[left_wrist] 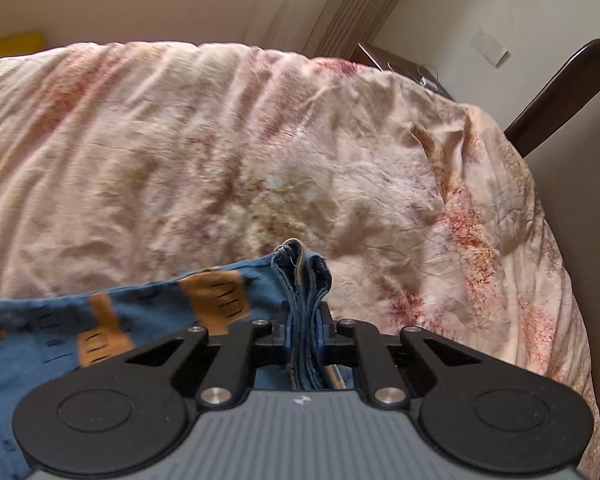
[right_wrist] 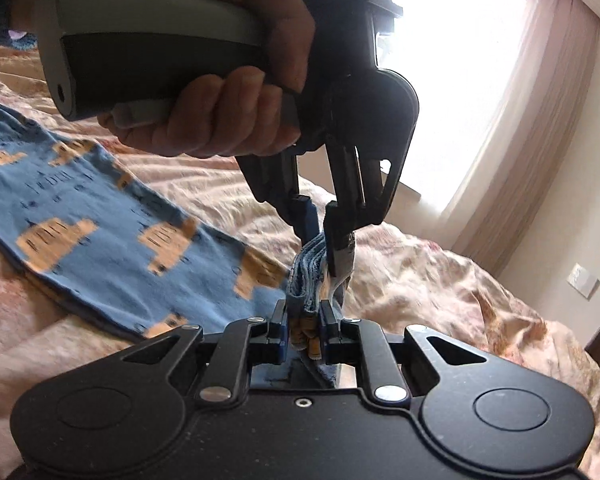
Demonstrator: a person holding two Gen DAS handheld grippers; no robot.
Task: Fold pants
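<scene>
The pants [right_wrist: 100,240] are blue with orange patches and lie flat across the bed to the left. In the left wrist view my left gripper [left_wrist: 304,330] is shut on a bunched edge of the pants [left_wrist: 140,312], which sticks up past the fingers. In the right wrist view my right gripper [right_wrist: 305,326] is shut on the same bunched end. The left gripper [right_wrist: 320,236] shows there too, held by a hand, pinching the fabric just above the right one.
A wrinkled pink and beige floral bedspread [left_wrist: 220,152] covers the bed. A dark wooden bed frame [left_wrist: 560,92] rises at the right. A bright window with curtains [right_wrist: 500,100] is behind. A yellow object [left_wrist: 12,46] sits at the far left.
</scene>
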